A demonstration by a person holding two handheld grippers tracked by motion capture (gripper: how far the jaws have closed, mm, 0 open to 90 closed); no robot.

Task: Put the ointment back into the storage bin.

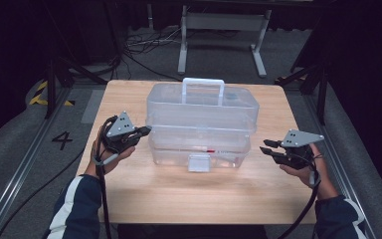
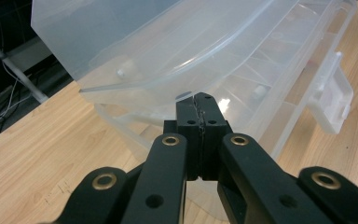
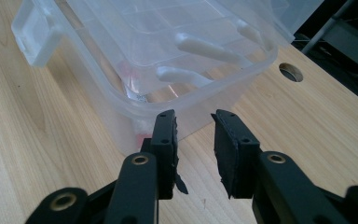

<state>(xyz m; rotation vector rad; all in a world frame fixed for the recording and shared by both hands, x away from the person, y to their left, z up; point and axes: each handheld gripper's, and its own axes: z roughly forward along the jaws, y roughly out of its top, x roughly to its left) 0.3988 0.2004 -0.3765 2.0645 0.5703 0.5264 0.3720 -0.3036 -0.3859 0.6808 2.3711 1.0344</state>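
A clear plastic toolbox (image 1: 201, 124) with a white handle (image 1: 203, 84) and a front latch (image 1: 199, 163) stands in the middle of the wooden table (image 1: 189, 199). My left gripper (image 1: 146, 130) is at the box's left end. In the left gripper view it (image 2: 199, 100) is shut, with its tips right at the rim of the lid (image 2: 168, 46), which sits a little above the base (image 2: 261, 93). My right gripper (image 1: 264, 146) hovers off the box's right end. Its jaws (image 3: 194, 119) stand apart with nothing between them, pointing at the box's corner (image 3: 205, 100). A small red item (image 3: 142, 137) lies inside.
The table has a round hole (image 3: 291, 71) near the box's right end. Behind the table stand a white desk frame (image 1: 224, 35) and loose cables (image 1: 144, 47) on the floor. Bare tabletop lies in front of the box and at both sides.
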